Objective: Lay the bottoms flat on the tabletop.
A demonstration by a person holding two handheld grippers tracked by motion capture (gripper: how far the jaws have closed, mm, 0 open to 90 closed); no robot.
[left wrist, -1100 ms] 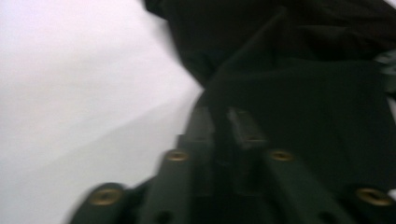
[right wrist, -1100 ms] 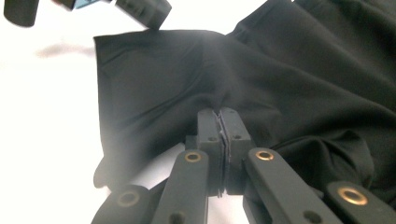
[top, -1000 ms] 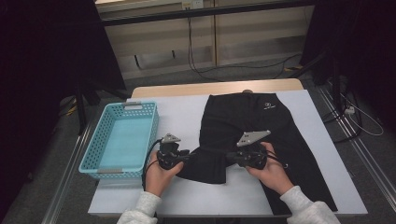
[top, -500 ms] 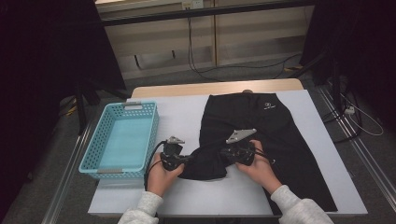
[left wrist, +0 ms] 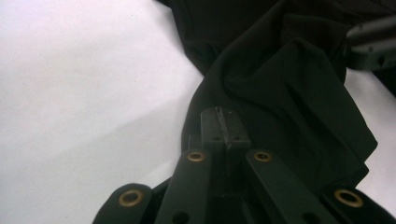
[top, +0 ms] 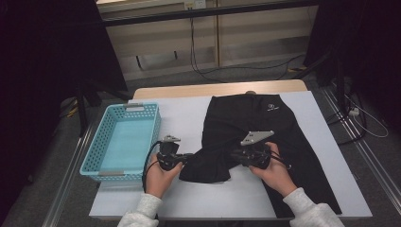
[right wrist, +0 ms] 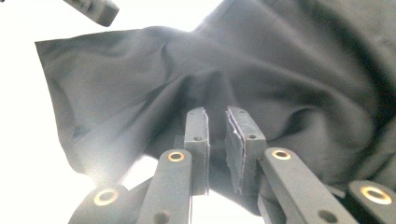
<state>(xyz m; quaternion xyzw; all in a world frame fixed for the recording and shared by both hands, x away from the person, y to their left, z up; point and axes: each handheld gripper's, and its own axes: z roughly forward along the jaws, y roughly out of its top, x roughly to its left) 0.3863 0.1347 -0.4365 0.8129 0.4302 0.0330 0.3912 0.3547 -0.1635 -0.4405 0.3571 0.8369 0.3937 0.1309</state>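
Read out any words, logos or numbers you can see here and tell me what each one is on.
Nothing can be read out.
Black garment: a small white logo with a line of print under it near the top edge, too small and blurred to read.
Blue basket: no writing to be seen.
White table: no writing to be seen.
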